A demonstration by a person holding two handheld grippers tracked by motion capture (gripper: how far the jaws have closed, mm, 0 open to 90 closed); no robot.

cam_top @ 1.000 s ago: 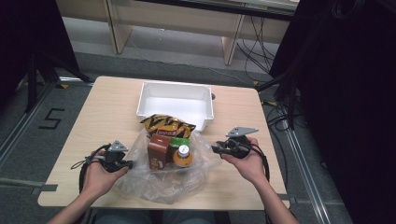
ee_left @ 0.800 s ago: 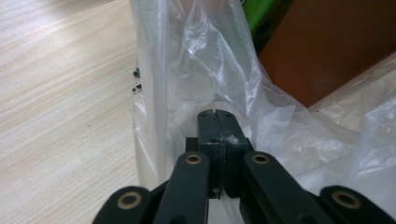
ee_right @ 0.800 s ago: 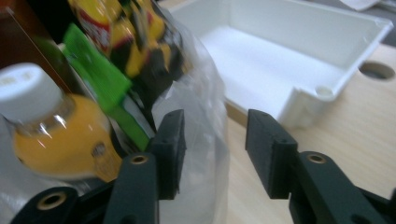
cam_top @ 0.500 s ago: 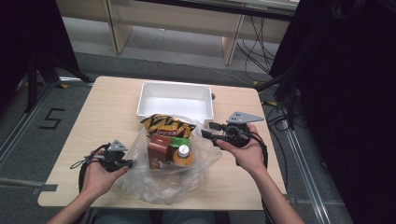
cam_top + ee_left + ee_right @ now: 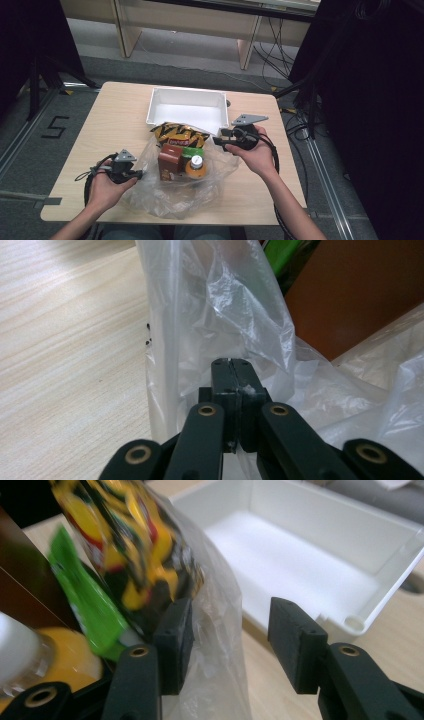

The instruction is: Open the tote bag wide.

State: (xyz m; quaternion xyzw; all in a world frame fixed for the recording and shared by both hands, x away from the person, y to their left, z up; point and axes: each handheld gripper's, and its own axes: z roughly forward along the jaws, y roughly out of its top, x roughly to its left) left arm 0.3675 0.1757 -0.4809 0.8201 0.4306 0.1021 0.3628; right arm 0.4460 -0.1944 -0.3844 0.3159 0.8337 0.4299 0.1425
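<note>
On a wooden table (image 5: 115, 107), the left gripper (image 5: 233, 385) pinches a clear plastic bag (image 5: 165, 197) of snacks to steady it, while the right gripper (image 5: 227, 630), jaws just opened, straddles the bag's far edge beside a white tray (image 5: 187, 95).

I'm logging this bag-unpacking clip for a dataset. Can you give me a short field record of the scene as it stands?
surface: wooden table
bag: clear plastic bag, open, lying on table
contents: yellow-black snack packet, brown carton, orange bottle
bin: white tray, empty, behind bag
left tongs: shut on bag's film
right tongs: open, bag edge between jaws
</note>
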